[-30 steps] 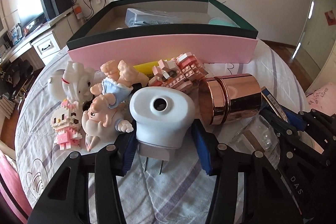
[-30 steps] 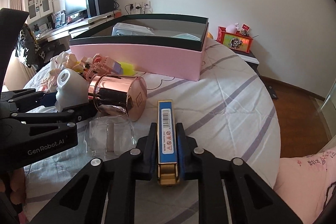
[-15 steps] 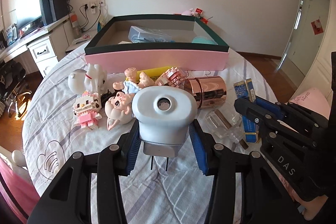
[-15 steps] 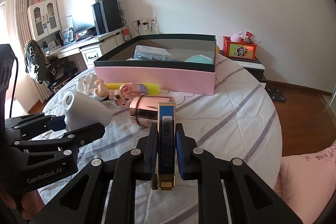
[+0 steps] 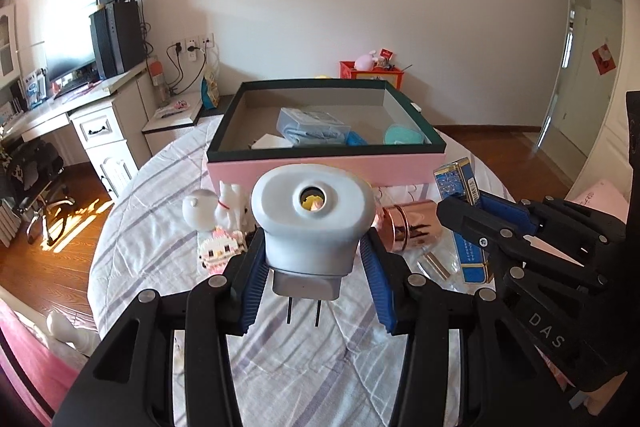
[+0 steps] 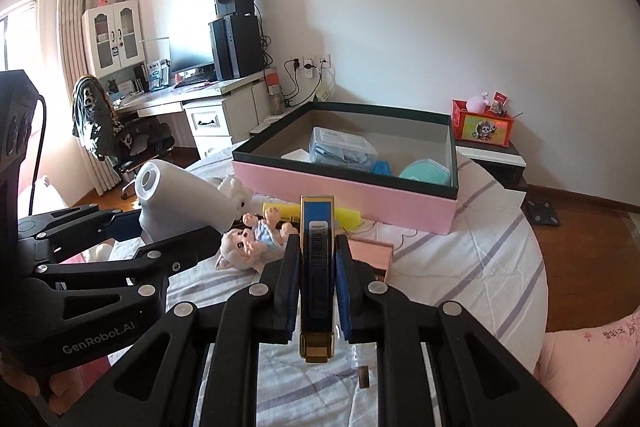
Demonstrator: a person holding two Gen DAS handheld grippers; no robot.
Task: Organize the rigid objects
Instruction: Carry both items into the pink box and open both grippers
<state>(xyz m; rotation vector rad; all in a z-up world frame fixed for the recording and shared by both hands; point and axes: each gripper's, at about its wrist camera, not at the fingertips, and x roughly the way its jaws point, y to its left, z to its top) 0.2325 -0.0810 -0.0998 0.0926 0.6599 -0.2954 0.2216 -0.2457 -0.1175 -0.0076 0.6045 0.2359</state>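
Daylight is streaming in from a window (image 6: pixel 18 39) far to the left of the left gripper (image 5: pixel 312 283), washing that side out and laying bright patches on the wooden floor (image 5: pixel 68 227). A rose-gold canister (image 5: pixel 412 229) between the two grippers is glinting, while the room's edges are bowing under fisheye distortion and fading into black corners. Both views are staying sharp, with little blur.

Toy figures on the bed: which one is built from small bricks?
The pink-and-white brick figure, just left of the left gripper's fingers. The white glossy animal behind it and the doll are smooth, moulded pieces.
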